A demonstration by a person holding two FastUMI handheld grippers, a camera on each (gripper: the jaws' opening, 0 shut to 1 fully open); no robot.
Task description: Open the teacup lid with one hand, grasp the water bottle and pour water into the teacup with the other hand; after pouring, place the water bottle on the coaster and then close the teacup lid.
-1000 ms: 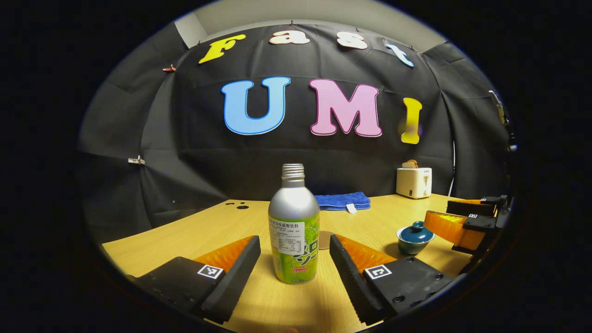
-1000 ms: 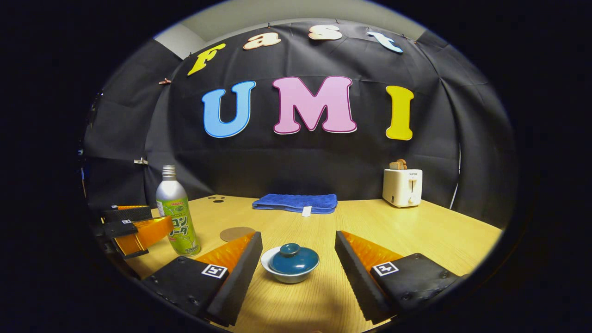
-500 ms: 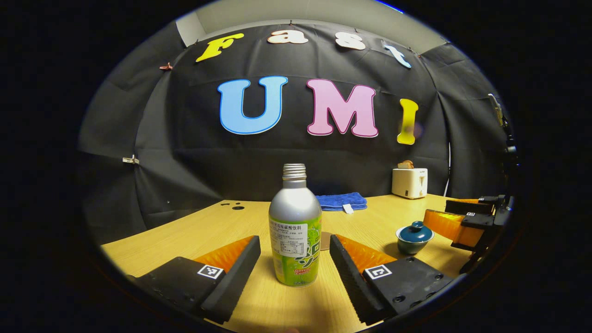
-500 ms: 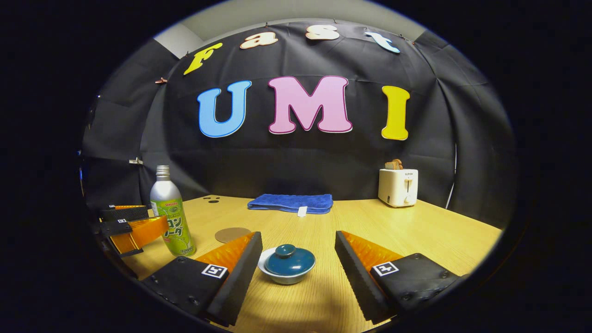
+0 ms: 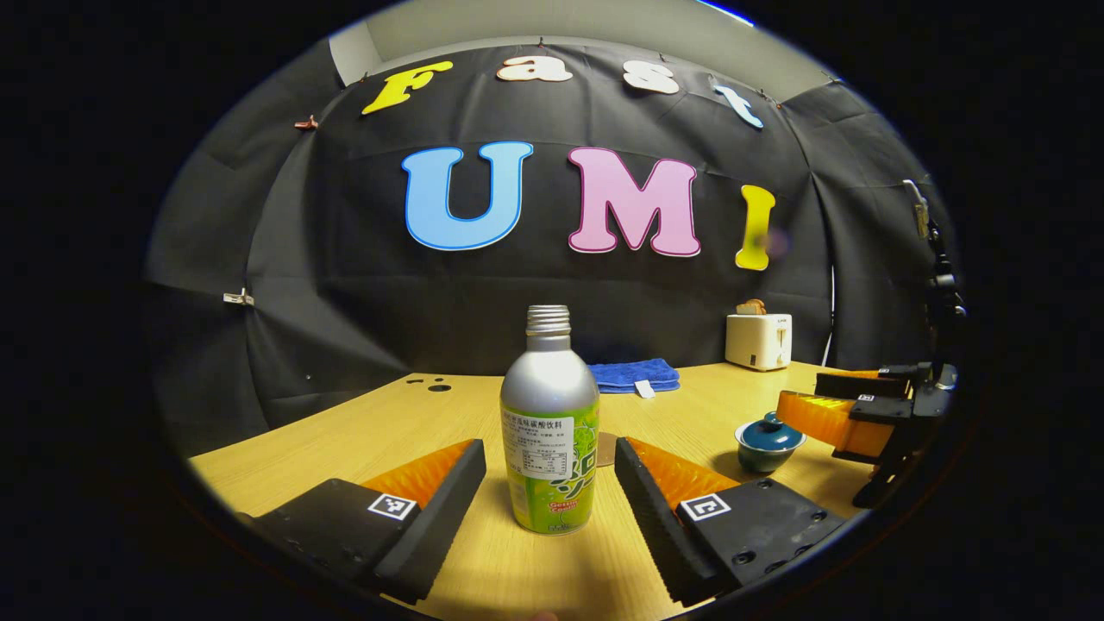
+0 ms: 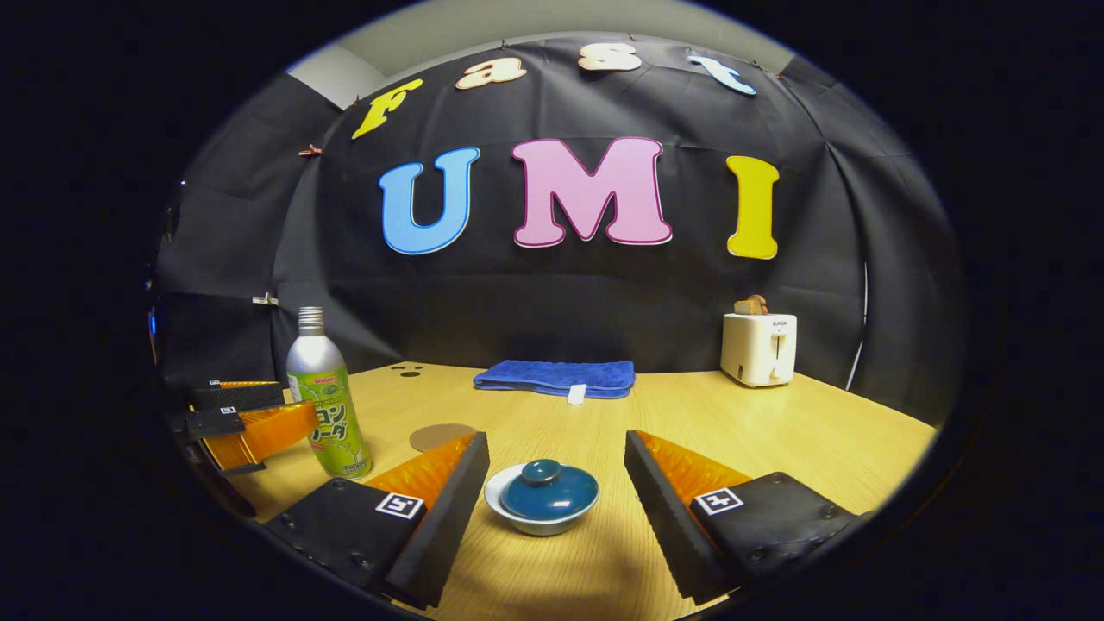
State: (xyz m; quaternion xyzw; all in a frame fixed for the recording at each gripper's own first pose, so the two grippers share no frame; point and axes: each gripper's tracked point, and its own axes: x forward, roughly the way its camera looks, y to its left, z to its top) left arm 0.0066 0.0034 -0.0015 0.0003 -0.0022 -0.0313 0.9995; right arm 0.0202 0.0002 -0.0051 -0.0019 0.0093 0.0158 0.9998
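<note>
A silver bottle [image 5: 549, 423] with a green label stands upright and uncapped on the wooden table, between the spread fingers of my open left gripper [image 5: 550, 479], untouched. A small white teacup with a dark teal lid [image 6: 543, 493] on it sits between the fingers of my open right gripper [image 6: 557, 483], also untouched. The round brown coaster [image 6: 440, 435] lies flat behind the bottle [image 6: 326, 397]. In the left gripper view the teacup [image 5: 766, 440] sits at right with the right gripper [image 5: 841, 414] beside it. The right gripper view has the left gripper [image 6: 250, 423] at its left edge.
A folded blue towel [image 6: 556, 378] lies at the back of the table [image 6: 776, 440] against the black cloth wall. A white toaster [image 6: 759, 347] with bread in it stands at the back right. Two small dark holes [image 6: 405, 371] mark the tabletop at back left.
Both views shifted only slightly. The bottle and the lidded teacup stand where they were, and both grippers stay spread around them.
</note>
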